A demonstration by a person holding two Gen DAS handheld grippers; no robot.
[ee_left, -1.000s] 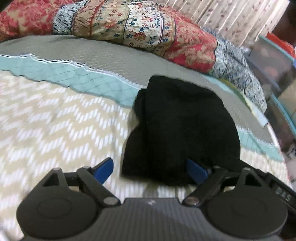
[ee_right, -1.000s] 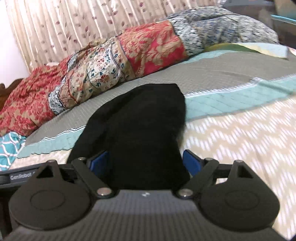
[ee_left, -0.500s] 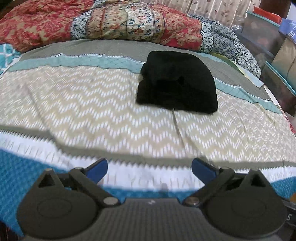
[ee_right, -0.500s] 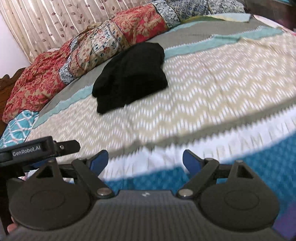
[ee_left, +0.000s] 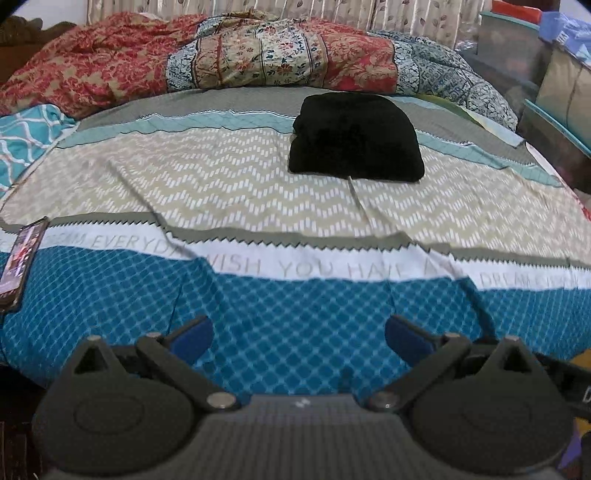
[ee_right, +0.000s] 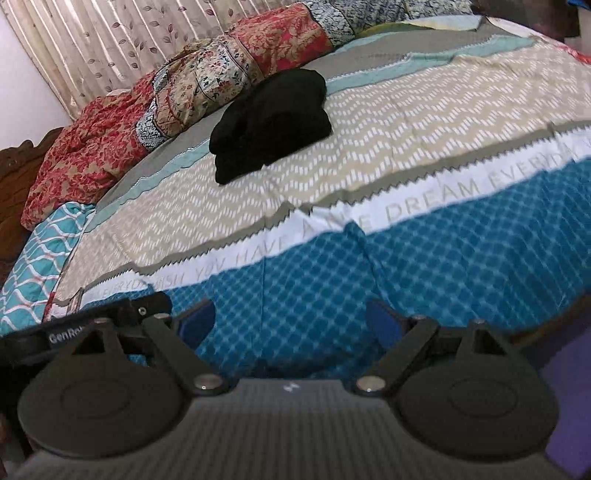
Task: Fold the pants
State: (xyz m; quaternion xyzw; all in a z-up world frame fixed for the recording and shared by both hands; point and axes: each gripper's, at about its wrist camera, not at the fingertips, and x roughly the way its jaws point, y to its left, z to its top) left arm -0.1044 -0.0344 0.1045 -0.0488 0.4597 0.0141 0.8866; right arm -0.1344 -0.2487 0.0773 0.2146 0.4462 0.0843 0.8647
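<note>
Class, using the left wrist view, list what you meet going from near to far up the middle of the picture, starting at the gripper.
left gripper → blue diamond-patterned band → white lettered band → beige zigzag band → folded black pants → patchwork quilt → curtain

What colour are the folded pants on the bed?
Plain black pants, no visible pattern; clearest in the left wrist view.

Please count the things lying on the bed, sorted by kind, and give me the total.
Folded black pants: 1
Patchwork quilt, red and floral, bunched along the far side: 1
Teal wave-pattern cloth at the bed's edge: 1
Phone: 1
Total: 4
</note>
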